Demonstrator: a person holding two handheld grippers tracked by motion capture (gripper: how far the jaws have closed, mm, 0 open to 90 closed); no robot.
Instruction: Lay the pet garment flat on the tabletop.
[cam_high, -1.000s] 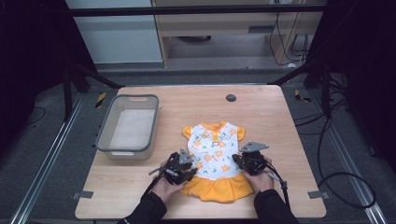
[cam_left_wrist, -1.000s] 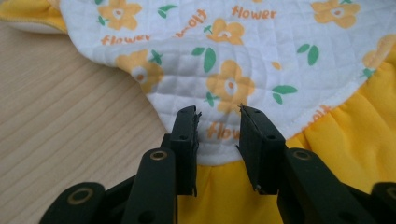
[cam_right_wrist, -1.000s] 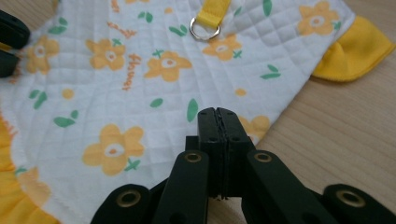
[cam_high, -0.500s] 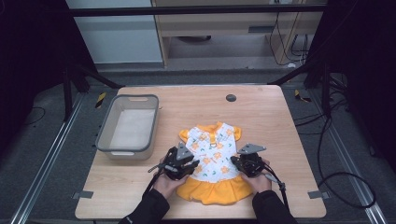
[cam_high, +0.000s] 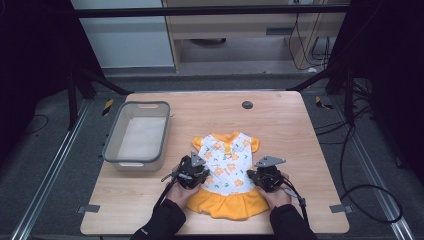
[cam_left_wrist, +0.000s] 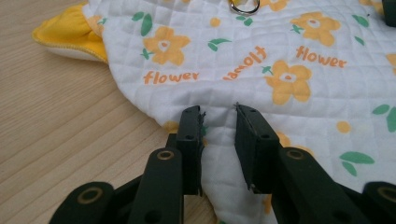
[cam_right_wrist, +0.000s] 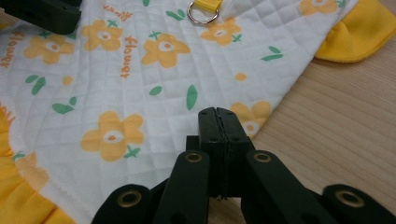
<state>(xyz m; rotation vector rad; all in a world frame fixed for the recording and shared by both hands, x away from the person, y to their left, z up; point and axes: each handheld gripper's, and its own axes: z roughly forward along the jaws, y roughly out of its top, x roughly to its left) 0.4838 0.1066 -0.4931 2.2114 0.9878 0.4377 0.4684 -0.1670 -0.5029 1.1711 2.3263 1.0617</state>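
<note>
A small dress (cam_high: 227, 162) lies flat on the wooden table (cam_high: 280, 120), with a white quilted top printed with orange flowers and an orange skirt toward the person. My left gripper (cam_high: 192, 172) is at the dress's left edge. Its jaws are nearly together, with a raised fold of white fabric (cam_left_wrist: 219, 135) pinched between them. My right gripper (cam_high: 265, 177) is at the dress's right edge. Its jaws are fully shut, tips (cam_right_wrist: 218, 114) resting on the white fabric (cam_right_wrist: 140, 93) by the hem, and no cloth shows between them. A metal ring (cam_right_wrist: 203, 14) sits on an orange loop.
A grey plastic bin (cam_high: 137, 137) stands to the left of the dress with nothing visible inside. A dark round grommet (cam_high: 247, 105) is set in the table near its far edge. The table's front edge is just behind the skirt.
Both hands have shifted only slightly at the dress's sides. The dress lies in about the same place.
</note>
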